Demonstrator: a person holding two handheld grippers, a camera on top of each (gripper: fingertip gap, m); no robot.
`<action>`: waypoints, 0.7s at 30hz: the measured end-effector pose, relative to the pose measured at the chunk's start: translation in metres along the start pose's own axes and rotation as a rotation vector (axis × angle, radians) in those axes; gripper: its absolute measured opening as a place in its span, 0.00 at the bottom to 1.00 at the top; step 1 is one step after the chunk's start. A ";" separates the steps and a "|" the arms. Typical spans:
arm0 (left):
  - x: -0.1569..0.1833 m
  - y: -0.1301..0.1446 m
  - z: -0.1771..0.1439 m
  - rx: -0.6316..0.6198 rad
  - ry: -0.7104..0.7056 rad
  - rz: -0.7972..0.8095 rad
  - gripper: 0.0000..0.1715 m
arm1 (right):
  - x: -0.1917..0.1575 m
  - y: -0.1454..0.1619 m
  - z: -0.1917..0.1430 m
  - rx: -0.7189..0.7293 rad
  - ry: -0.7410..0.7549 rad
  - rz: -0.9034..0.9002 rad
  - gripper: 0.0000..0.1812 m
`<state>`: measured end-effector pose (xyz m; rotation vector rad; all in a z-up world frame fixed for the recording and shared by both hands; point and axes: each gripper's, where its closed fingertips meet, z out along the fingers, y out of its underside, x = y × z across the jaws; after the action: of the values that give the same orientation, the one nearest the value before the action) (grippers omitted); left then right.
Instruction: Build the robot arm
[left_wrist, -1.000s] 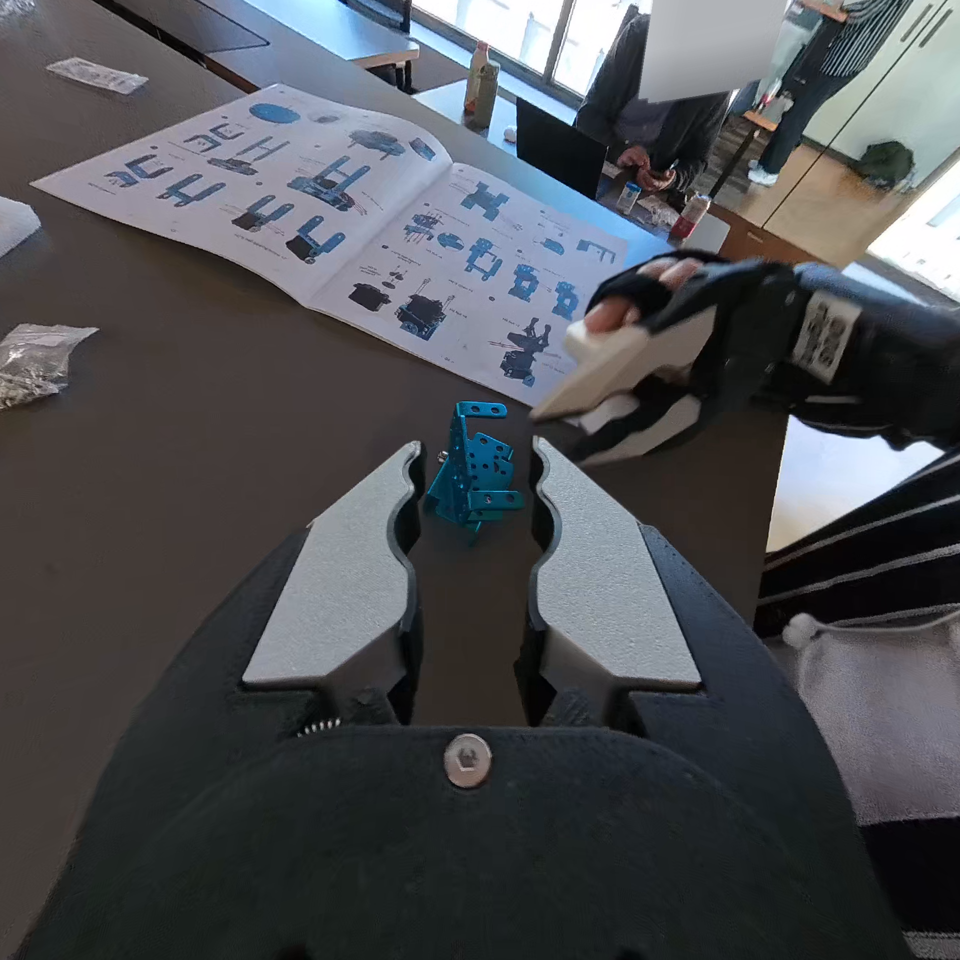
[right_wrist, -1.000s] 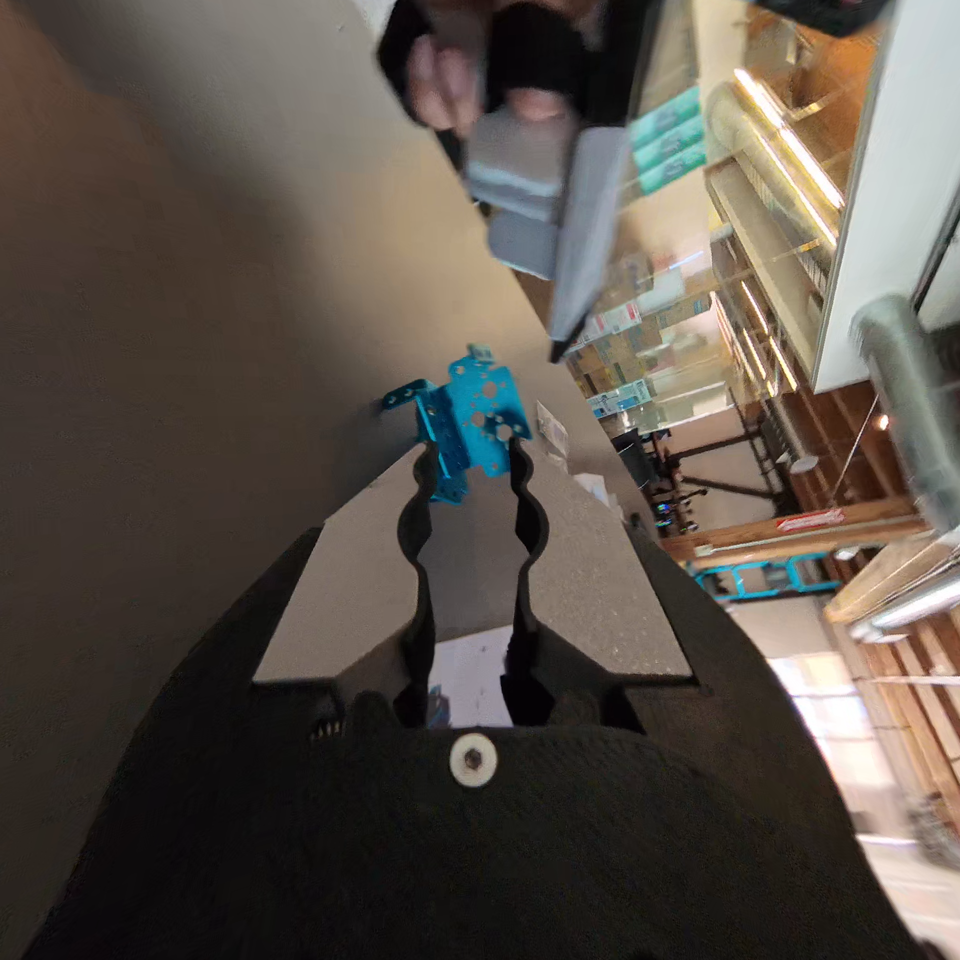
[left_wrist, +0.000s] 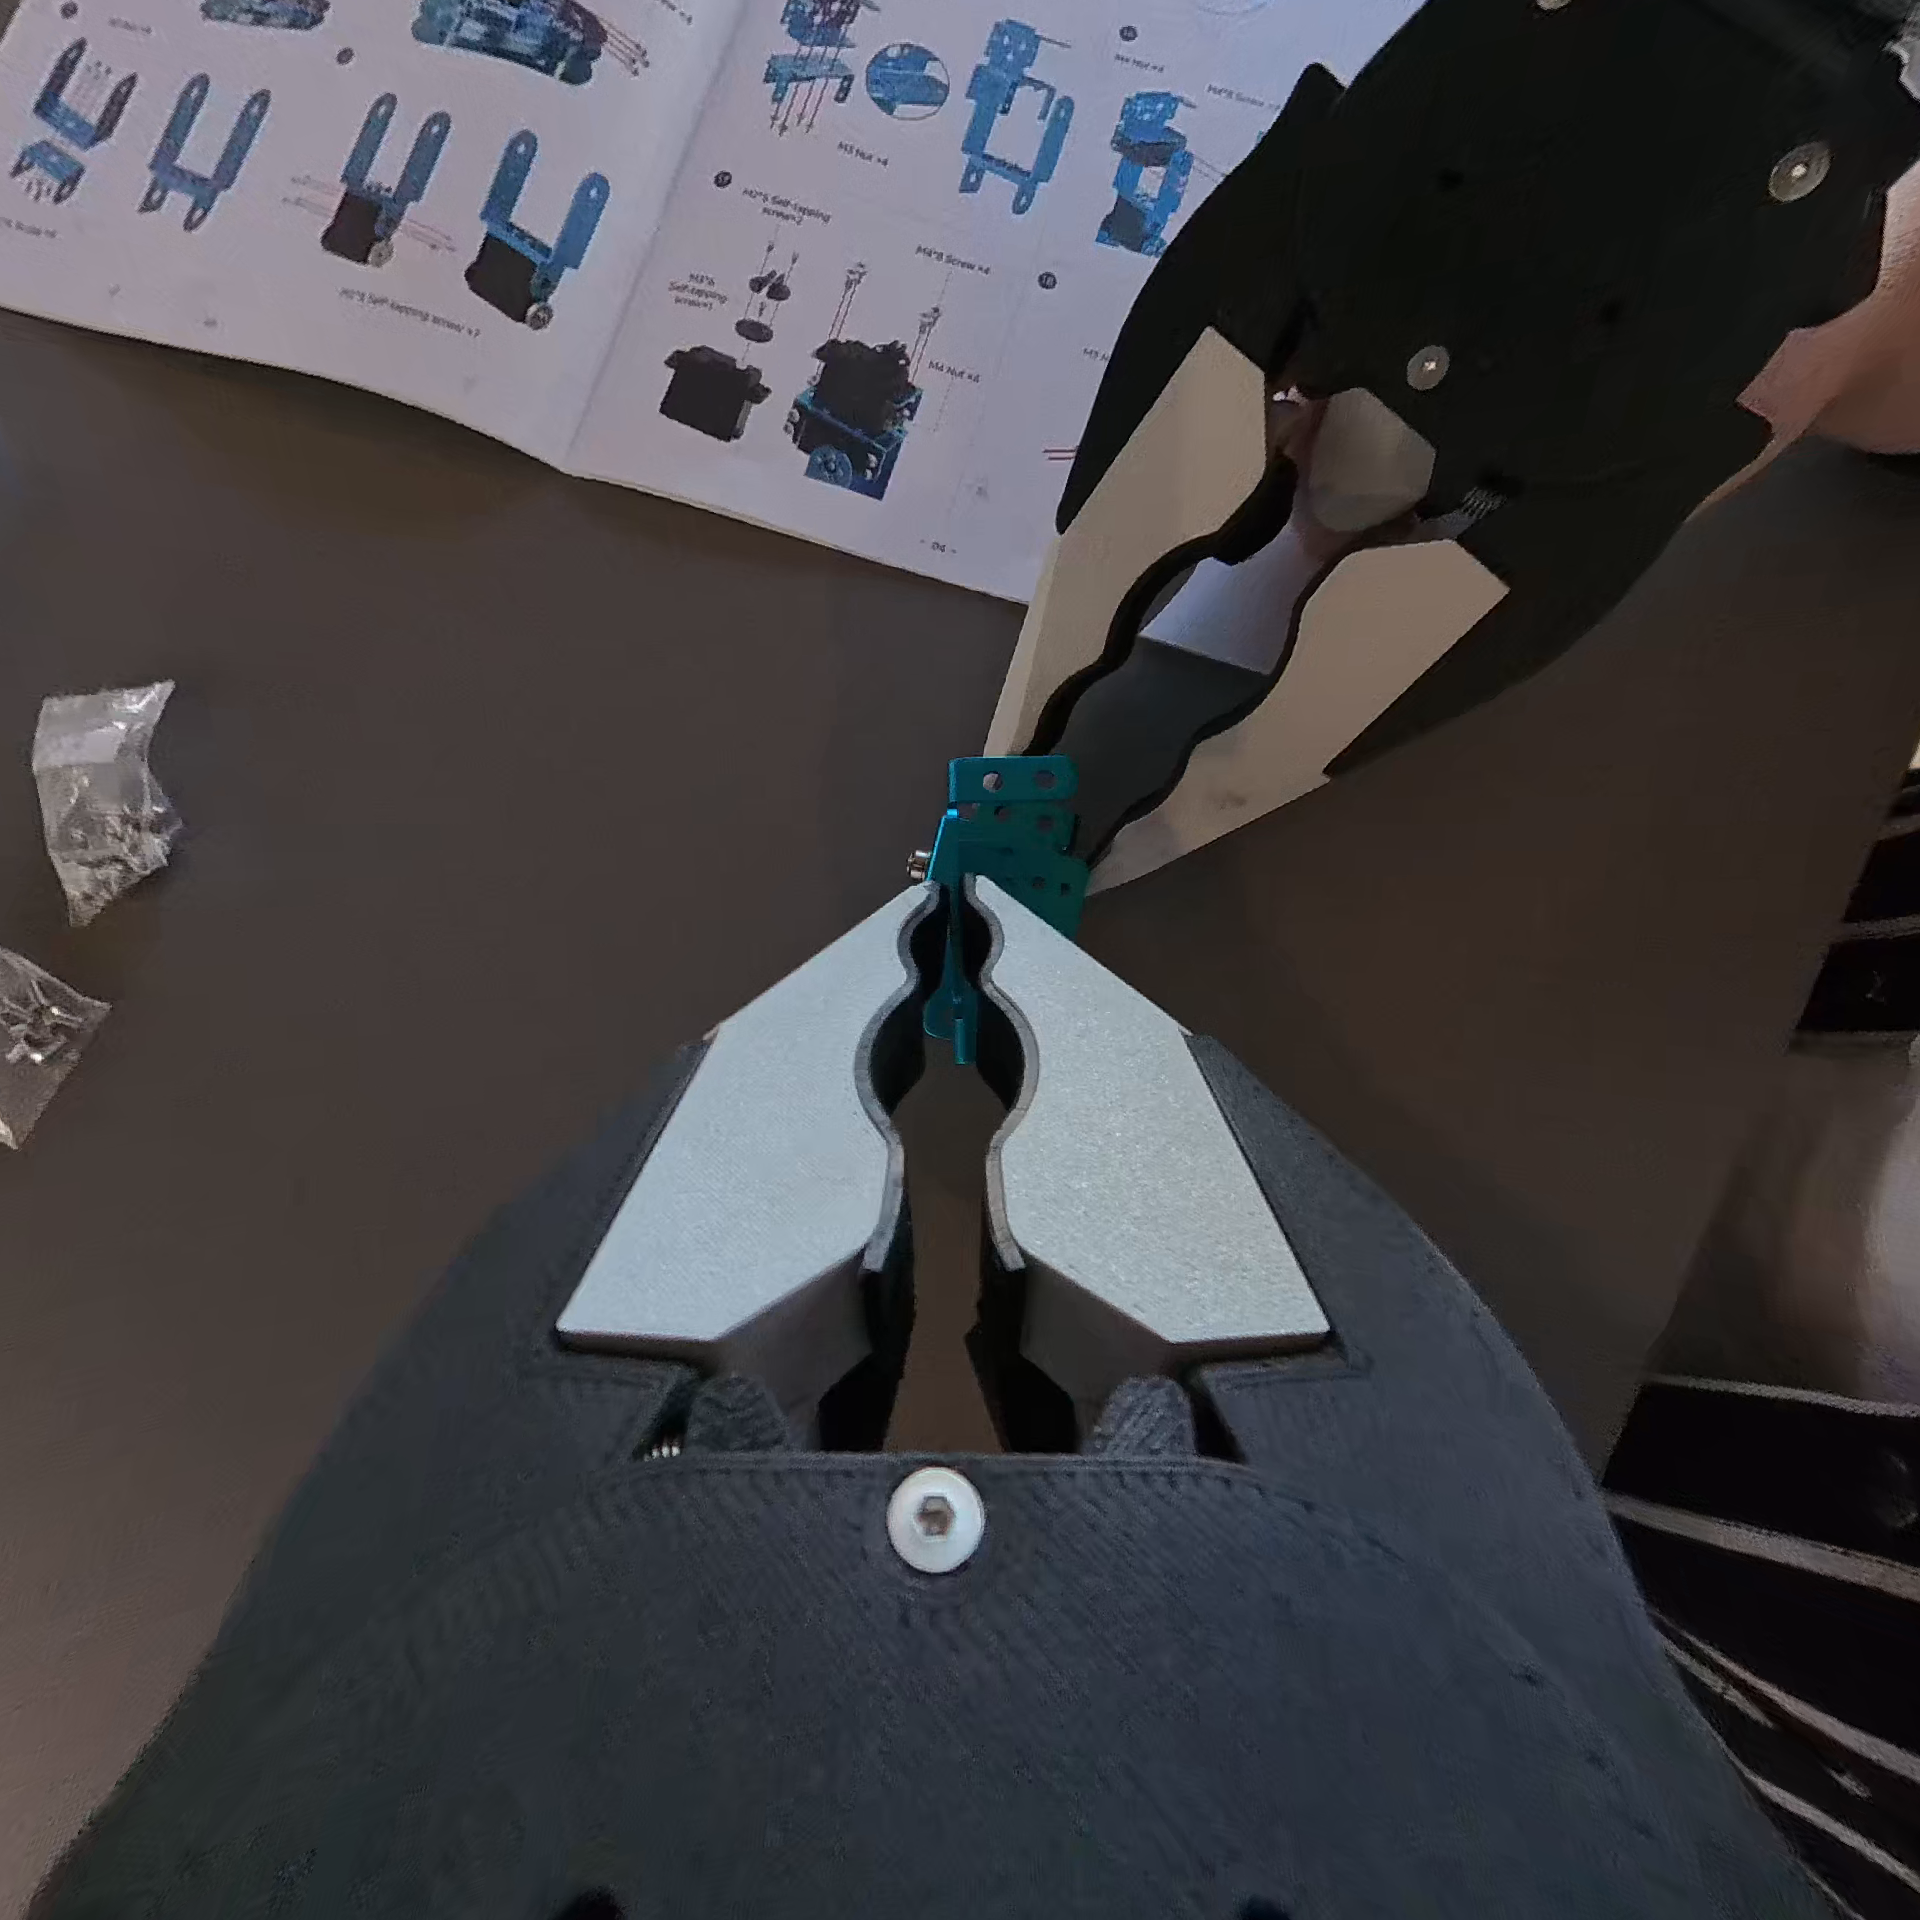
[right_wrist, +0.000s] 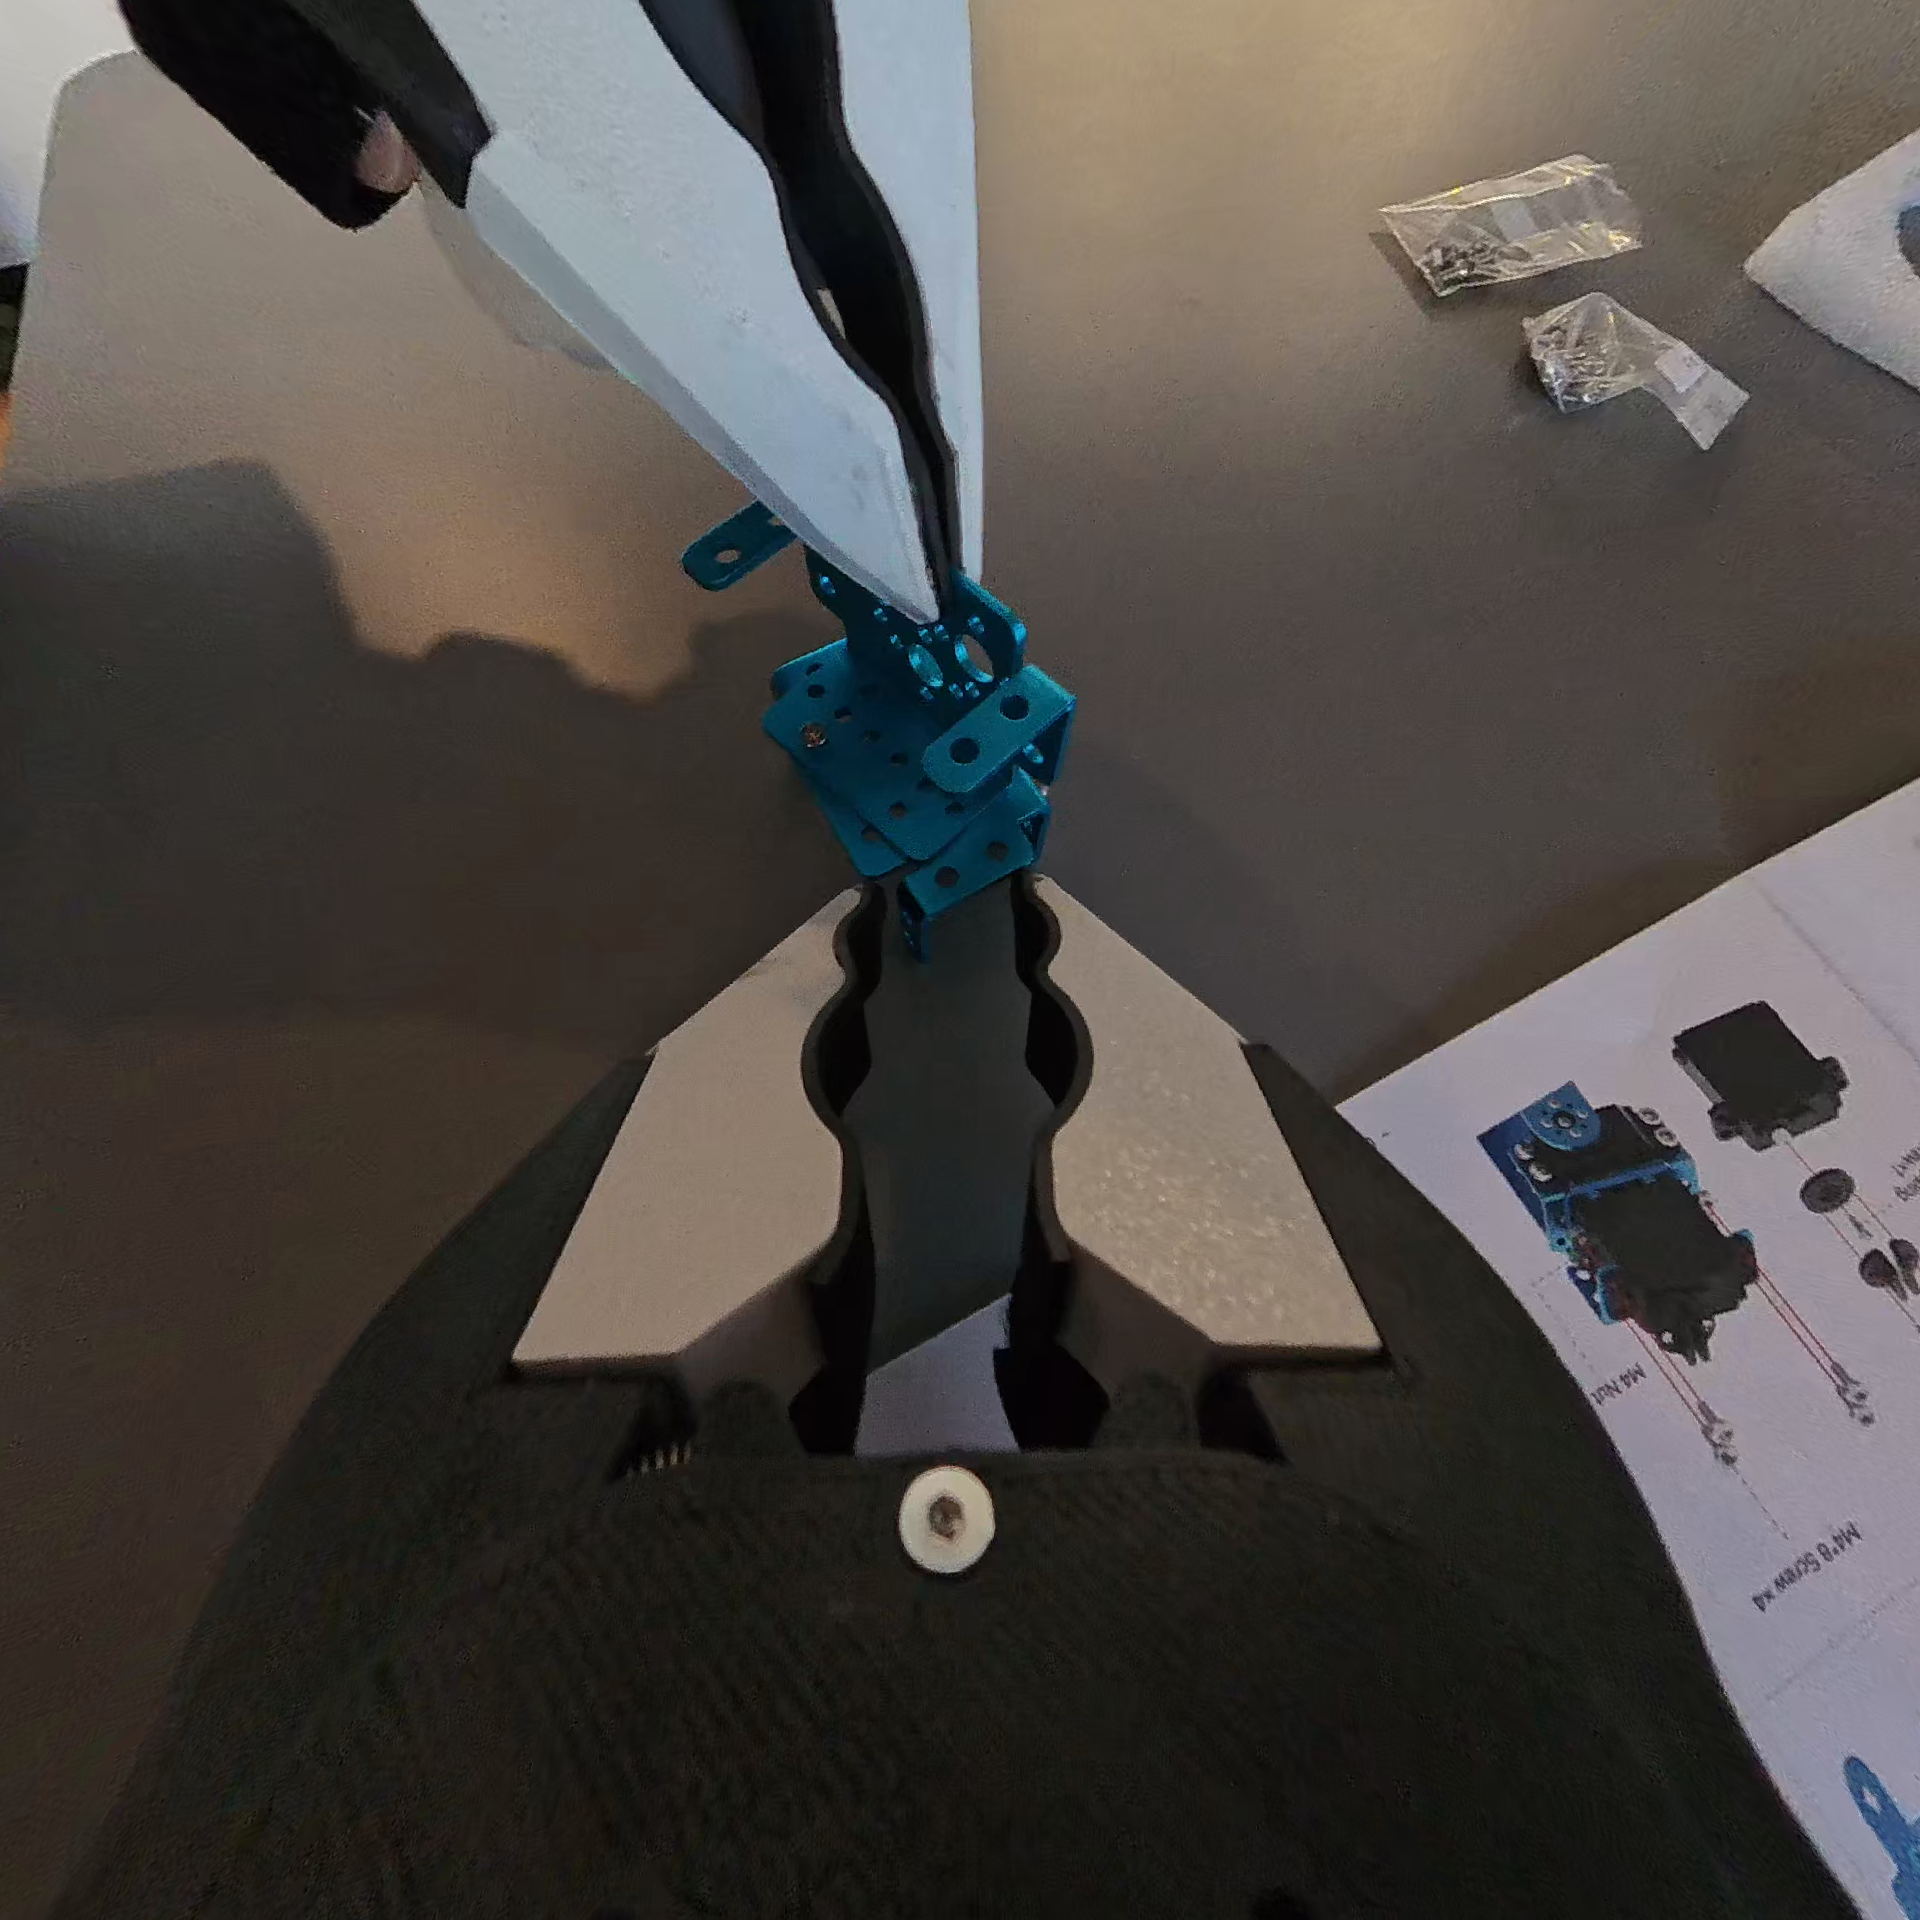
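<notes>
Both grippers meet over the dark table (left_wrist: 520, 727). Left gripper (left_wrist: 958, 891) is pinching the blue metal bracket piece (left_wrist: 1013, 831) at one thin edge, its fingers squeezed nearly together. Right gripper (right_wrist: 940, 888) has its fingers a little apart around the other end, touching it, but a firm grip cannot be told. If the two pull different ways, the piece could twist and slip out, since each grip is only on a thin bit. A second ago the piece stood alone on the table between the left gripper's wide fingers; now it is held, closer to the open booklet (left_wrist: 644, 343), with small clear bags (left_wrist: 99, 800) lying nearby.
</notes>
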<state>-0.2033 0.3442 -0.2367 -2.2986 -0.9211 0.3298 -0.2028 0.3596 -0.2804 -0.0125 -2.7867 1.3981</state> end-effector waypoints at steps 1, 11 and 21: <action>-0.001 -0.001 0.001 0.000 0.007 0.009 0.00 | 0.000 0.000 0.000 0.000 0.001 0.003 0.14; 0.005 -0.004 0.003 0.007 0.106 0.201 0.00 | 0.001 0.000 0.000 0.002 -0.009 0.019 0.14; 0.004 -0.006 0.005 0.009 0.125 0.235 0.00 | 0.003 0.000 0.000 0.001 -0.009 0.034 0.14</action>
<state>-0.2057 0.3525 -0.2365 -2.3931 -0.5882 0.2841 -0.2053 0.3598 -0.2808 -0.0536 -2.8064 1.4104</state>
